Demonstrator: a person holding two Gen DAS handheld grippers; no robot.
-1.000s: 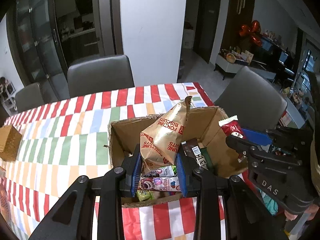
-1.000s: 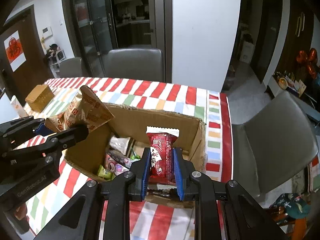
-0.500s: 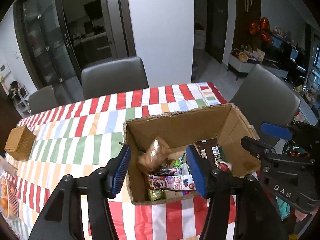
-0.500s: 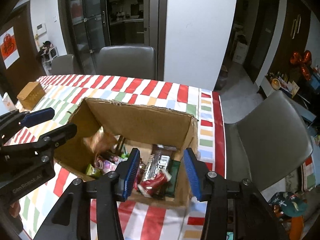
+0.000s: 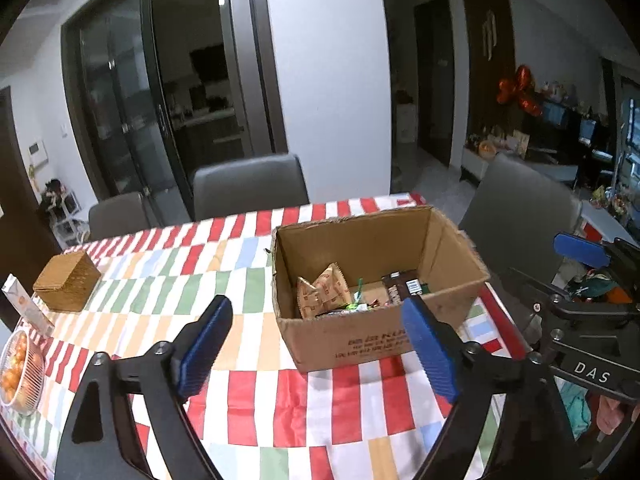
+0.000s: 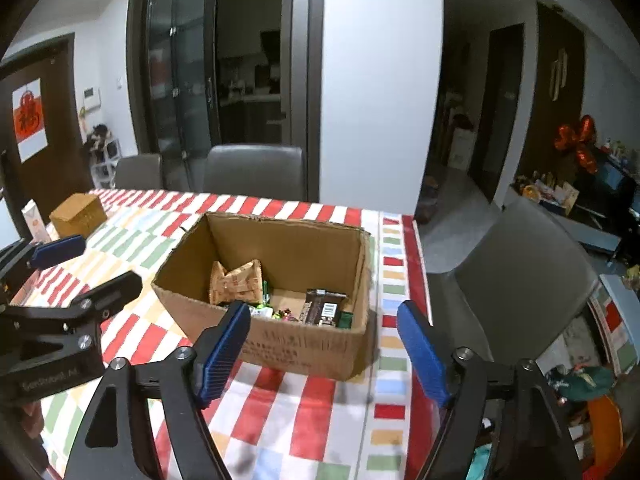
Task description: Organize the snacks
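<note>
An open cardboard box (image 5: 372, 344) stands on the striped tablecloth and also shows in the right wrist view (image 6: 296, 344). Inside lie a gold biscuit bag (image 5: 322, 290) (image 6: 236, 280), a dark chocolate bar (image 5: 404, 286) (image 6: 324, 308) and several small wrapped snacks. My left gripper (image 5: 316, 336) is open and empty, held back from the box's near side. My right gripper (image 6: 324, 340) is open and empty, also back from the box. Each gripper shows at the edge of the other's view.
A woven basket box (image 5: 66, 280) (image 6: 78, 214) sits at the far left of the table. A bowl of oranges (image 5: 18, 368) and a carton (image 5: 24, 306) stand at the left edge. Grey chairs (image 5: 248, 188) (image 6: 516, 264) ring the table.
Both grippers opened and let go: the biscuit bag and the red snack bar dropped into the box. Both grippers then pulled back and up away from the box.
</note>
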